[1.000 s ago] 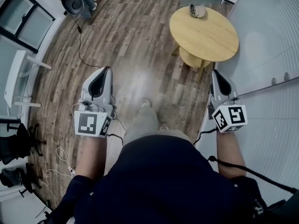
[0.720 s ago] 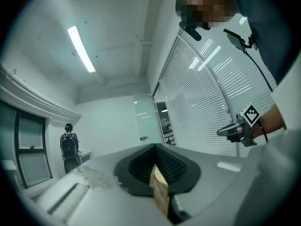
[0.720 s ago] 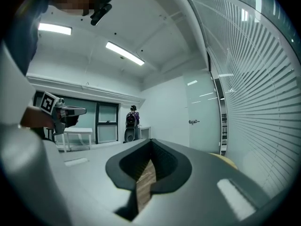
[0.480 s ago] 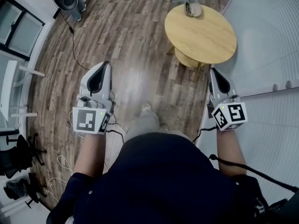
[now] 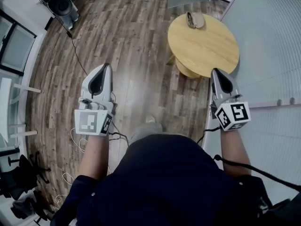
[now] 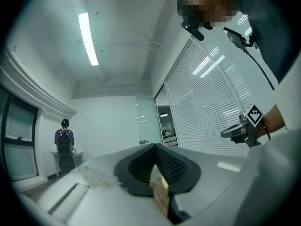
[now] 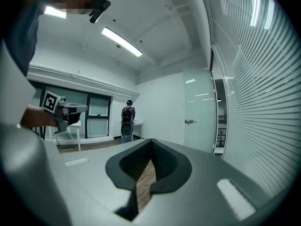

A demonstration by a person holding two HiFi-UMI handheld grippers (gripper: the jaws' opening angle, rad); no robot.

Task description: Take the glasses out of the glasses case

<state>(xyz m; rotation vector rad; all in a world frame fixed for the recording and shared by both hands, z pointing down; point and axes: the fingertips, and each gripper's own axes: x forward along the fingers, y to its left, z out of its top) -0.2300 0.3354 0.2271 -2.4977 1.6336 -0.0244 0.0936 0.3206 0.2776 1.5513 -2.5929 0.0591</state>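
A glasses case (image 5: pixel 195 19), tan and lying shut, rests at the far edge of a round wooden table (image 5: pixel 207 48) ahead of me; no glasses show. My left gripper (image 5: pixel 107 66) hangs over the wooden floor, well short and left of the table, jaws shut on nothing (image 6: pixel 154 147). Near the table's right front edge is my right gripper (image 5: pixel 215 71), held in the air with its jaws also shut and empty (image 7: pixel 151 141). Both are far from the case.
A blind-covered glass wall (image 5: pixel 273 55) runs along the right, close to the right gripper. A black cable (image 5: pixel 77 55) trails over the floor at left, below a dark chair (image 5: pixel 59 1). A person with a backpack (image 7: pixel 127 121) stands by the far wall beside a glass door (image 7: pixel 197 112).
I have stepped forward: the table and case sit slightly lower and nearer in the head view. Both grippers stay shut and keep their places beside me.
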